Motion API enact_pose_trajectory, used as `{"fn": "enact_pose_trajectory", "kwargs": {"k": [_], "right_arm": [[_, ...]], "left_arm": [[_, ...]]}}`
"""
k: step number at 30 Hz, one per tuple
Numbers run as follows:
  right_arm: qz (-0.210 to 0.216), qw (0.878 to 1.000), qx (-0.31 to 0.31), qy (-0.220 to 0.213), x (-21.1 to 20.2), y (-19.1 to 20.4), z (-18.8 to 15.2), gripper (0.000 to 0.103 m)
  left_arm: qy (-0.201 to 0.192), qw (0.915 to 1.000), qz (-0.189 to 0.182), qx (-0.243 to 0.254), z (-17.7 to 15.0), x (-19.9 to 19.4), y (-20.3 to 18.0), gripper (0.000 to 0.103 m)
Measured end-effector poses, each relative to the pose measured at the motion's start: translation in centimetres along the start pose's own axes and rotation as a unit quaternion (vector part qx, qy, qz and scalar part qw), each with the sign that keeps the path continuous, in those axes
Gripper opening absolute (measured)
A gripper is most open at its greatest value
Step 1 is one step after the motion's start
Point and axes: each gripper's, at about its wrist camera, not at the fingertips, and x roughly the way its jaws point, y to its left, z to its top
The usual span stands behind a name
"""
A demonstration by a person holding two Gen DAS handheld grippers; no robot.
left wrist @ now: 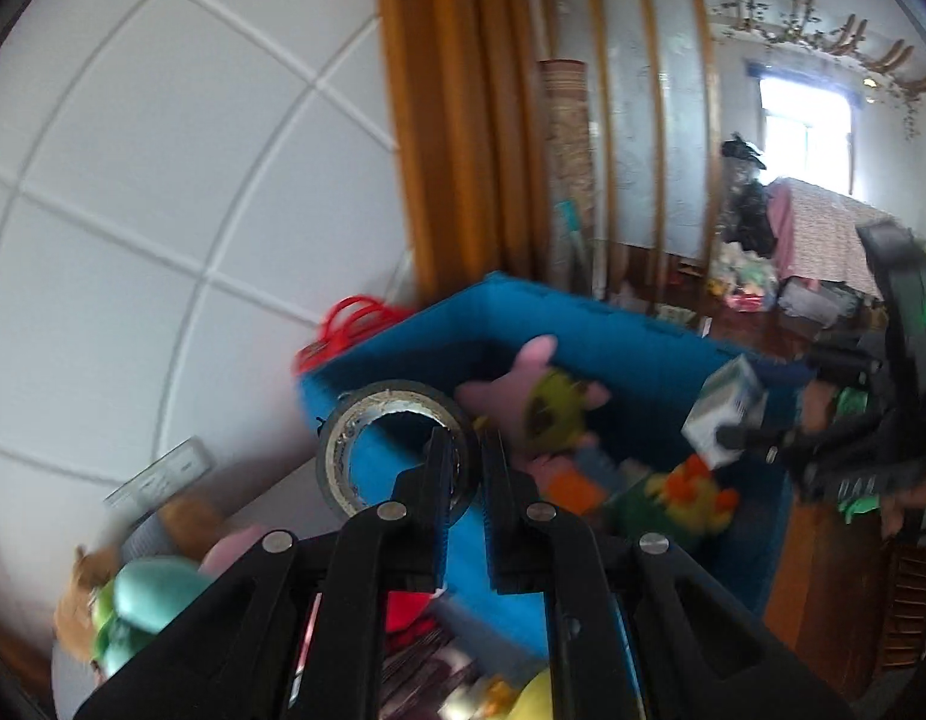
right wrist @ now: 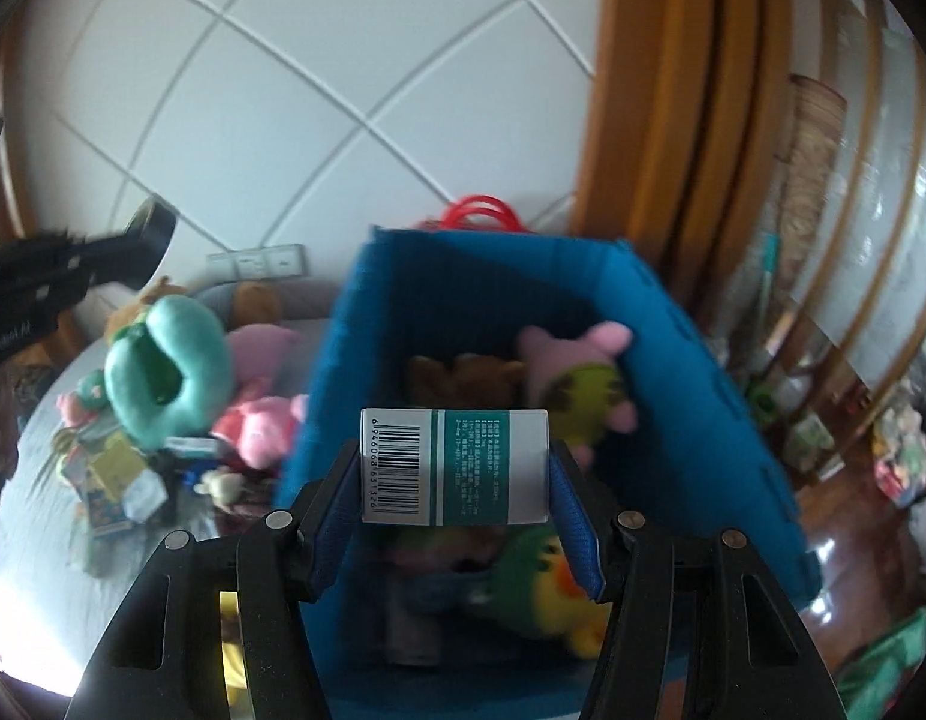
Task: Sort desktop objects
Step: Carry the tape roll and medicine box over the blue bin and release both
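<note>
My left gripper is shut on the rim of a dark tape roll, held above the near edge of the blue storage box. My right gripper is shut on a small white and green carton with a barcode, held over the open blue storage box. In the left wrist view the right gripper and its carton show at the right, over the box. The box holds plush toys, among them a pink and green one and a green and yellow one.
A heap of plush toys, with a teal one and pink ones, lies with small boxes on the grey table left of the box. A red-handled bag stands behind the box. A tiled wall and wooden door frame are behind.
</note>
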Motion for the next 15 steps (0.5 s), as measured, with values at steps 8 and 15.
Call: {"fn": "enact_pose_trajectory", "kwargs": {"k": [8, 15], "right_arm": [[-0.014, 1.0, 0.018, 0.013, 0.7, -7.3, -0.9, 0.058], [-0.034, 0.999, 0.016, 0.02, 2.3, -10.5, -1.0, 0.101]], "left_arm": [[0.013, 0.9992, -0.039, 0.003, 4.3, 6.2, -4.8, 0.009], [0.045, 0.9983, -0.022, -0.029, 4.0, 9.2, -4.8, 0.103]]}}
